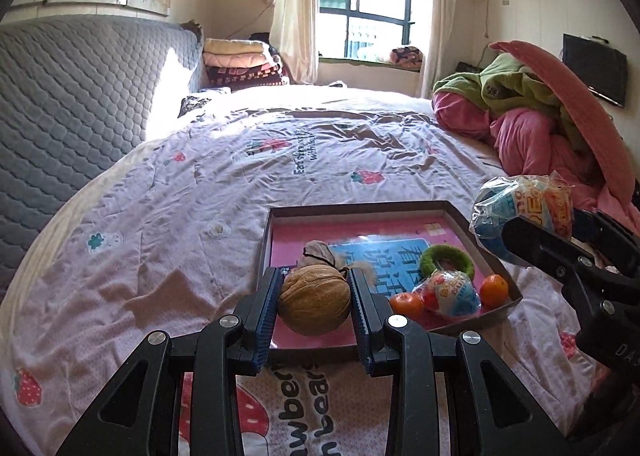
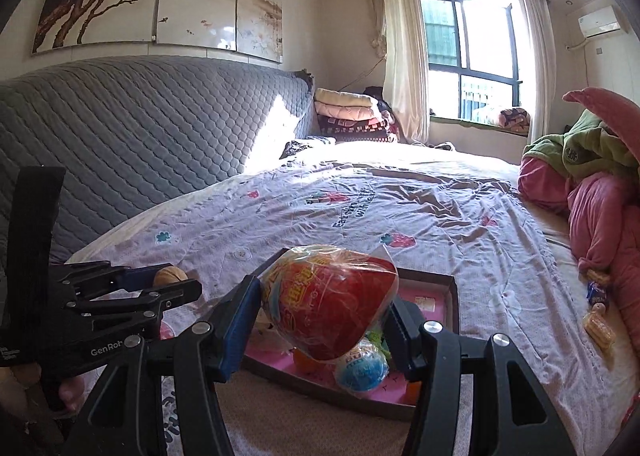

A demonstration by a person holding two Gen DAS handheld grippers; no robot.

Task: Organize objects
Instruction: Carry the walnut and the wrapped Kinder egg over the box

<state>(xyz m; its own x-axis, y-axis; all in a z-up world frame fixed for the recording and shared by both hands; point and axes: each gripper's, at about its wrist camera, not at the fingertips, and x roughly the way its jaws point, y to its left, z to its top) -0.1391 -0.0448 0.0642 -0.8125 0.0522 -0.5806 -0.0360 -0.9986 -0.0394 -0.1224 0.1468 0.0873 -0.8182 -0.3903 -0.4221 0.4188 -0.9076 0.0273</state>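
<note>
Above tray rim [image 1: 472, 224]: walnut [image 1: 314, 304], wrapped egg [image 2: 328, 302].

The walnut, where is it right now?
The walnut is clamped in the left gripper, held above the near left corner of the tray on the bed, left of the tangerines.
</note>
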